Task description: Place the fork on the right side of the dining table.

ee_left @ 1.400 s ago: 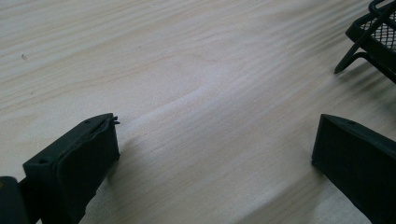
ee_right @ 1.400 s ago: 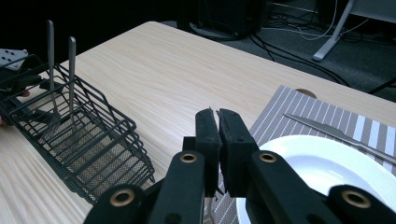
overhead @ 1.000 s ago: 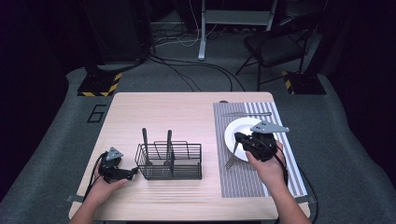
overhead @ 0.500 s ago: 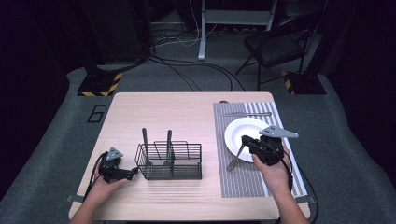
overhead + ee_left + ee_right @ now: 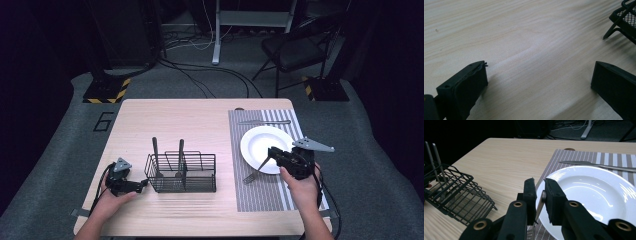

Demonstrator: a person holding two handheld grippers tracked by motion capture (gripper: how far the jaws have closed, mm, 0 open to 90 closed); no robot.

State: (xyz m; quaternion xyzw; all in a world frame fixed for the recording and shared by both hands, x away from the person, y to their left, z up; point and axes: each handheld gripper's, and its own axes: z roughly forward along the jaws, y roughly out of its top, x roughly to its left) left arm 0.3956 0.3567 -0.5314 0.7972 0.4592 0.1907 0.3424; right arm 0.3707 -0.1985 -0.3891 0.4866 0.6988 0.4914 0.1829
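A: Where is the fork (image 5: pixel 252 174) at this moment?

B: In the high view it lies in the lower right part of the frame, on the striped placemat (image 5: pixel 260 197), with its prongs toward the lower left and its handle rising up over the rim of the white plate (image 5: pixel 257 142). The handle end sits between the jaws of the right gripper (image 5: pixel 270 152).

A: Is that gripper clamped on it?

B: Not quite. In the right gripper view, bottom centre, the handle (image 5: pixel 540 205) stands in a narrow gap between the two black pads. The jaws have just been opening, and the handle leans near the right pad, with a sliver of space on the other side. I'd call it loosened.

A: And the other one?

B: The left gripper (image 5: pixel 142 184) rests at the lower left of the high view, just beside the black wire basket (image 5: pixel 182 177). Its own view shows the jaws standing wide apart over bare wooden table (image 5: pixel 529 45), nothing between them, with a corner of the basket at the upper right.

A: Anything else on the mat?

B: A knife (image 5: pixel 264 121) lies across its top edge, above the plate. Two utensils stand upright in the basket.
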